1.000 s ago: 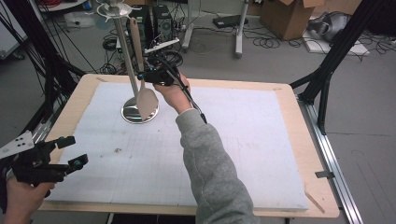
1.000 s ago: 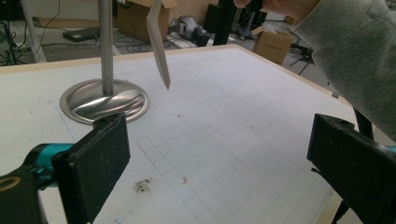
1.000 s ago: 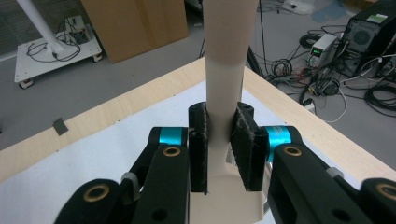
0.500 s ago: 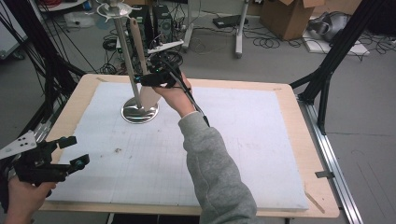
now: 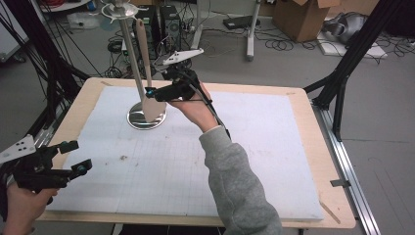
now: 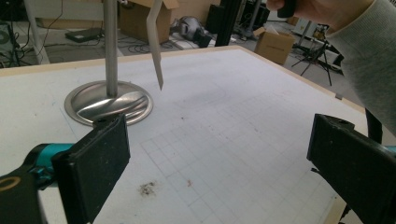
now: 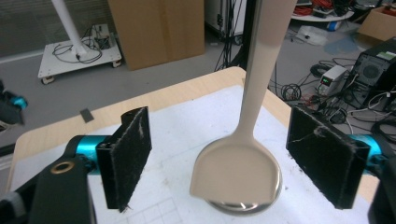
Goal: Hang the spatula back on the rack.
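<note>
A beige spatula (image 5: pixel 153 108) hangs blade down beside the pole of a metal stand (image 5: pixel 128 58), its blade just above the stand's round base (image 5: pixel 139 121). My right gripper (image 5: pixel 155 93) faces the blade, and its jaws have just been opening. In the right gripper view the spatula (image 7: pixel 238 172) stands between the wide jaws of the right gripper (image 7: pixel 219 158), and neither pad touches it. My left gripper (image 5: pixel 78 156) is held open over the table's near left corner. In its own view the left gripper (image 6: pixel 219 172) holds nothing and looks toward the stand (image 6: pixel 108 102) and spatula (image 6: pixel 155 51).
A white gridded mat (image 5: pixel 254 147) covers the wooden table (image 5: pixel 313 122). The grey sleeve (image 5: pixel 235 181) of the right arm crosses the middle of the mat. Black frame struts (image 5: pixel 342 73) rise at the right, and cables, boxes and equipment lie on the floor behind.
The right gripper's jaws have opened off the spatula, and the hand has drawn back slightly to the right. The spatula stays hanging by the pole. The left gripper has not moved.
</note>
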Demonstrator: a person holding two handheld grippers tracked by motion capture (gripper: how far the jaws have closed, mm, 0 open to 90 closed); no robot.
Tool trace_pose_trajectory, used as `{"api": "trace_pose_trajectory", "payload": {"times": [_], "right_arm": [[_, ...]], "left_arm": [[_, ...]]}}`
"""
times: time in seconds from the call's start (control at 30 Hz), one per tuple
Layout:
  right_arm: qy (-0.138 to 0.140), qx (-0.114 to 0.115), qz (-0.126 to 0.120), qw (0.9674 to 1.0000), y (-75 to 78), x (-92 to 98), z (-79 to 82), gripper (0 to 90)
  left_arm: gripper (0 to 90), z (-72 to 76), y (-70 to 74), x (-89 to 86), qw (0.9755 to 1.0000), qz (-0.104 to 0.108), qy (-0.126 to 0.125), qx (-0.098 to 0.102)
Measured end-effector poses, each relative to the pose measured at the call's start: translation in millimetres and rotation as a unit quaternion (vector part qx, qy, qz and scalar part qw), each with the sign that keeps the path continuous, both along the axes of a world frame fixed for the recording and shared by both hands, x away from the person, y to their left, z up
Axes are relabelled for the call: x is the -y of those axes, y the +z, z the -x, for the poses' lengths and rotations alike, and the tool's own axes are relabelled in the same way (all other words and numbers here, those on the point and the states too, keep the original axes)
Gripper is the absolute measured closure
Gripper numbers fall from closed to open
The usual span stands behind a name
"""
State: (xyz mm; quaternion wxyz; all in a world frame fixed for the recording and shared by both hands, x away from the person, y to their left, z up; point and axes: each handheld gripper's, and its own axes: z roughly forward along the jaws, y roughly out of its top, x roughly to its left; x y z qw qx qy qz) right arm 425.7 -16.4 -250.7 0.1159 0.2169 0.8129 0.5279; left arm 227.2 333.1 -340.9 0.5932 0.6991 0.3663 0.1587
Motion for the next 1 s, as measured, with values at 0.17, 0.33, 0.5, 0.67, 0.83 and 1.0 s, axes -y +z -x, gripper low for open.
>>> {"api": "trace_pose_trajectory", "payload": {"times": [0.17,0.33,0.5,0.67,0.83,1.0], "right_arm": [[0.001,0.001,-0.003,1.0000,-2.4,14.3,7.1,19.7],[-0.013,0.002,0.003,0.9999,-6.1,32.6,14.1,19.7],[-0.030,0.005,-0.004,0.9995,-5.9,52.8,21.5,19.7],[-0.054,0.012,-0.003,0.9984,-7.8,77.9,30.6,19.5],[-0.063,0.014,0.001,0.9979,-13.1,94.4,40.5,19.5],[-0.065,0.011,-0.005,0.9978,-22.4,109.6,53.0,19.5]], "left_arm": [[6.4,-6.9,1.9,2.1,1.0000,-0.002,-0.007,0.003],[6.4,-13.3,2.1,4.4,0.9999,0.001,-0.013,0.001],[6.4,-18.8,6.1,9.7,0.9997,0.007,-0.023,0.009],[6.4,-27.7,4.6,16.3,0.9994,0.006,-0.034,0.004],[6.4,-31.6,5.1,22.1,0.9991,0.003,-0.041,0.006],[6.4,-37.0,1.8,25.1,0.9993,-0.010,-0.035,0.000]]}}
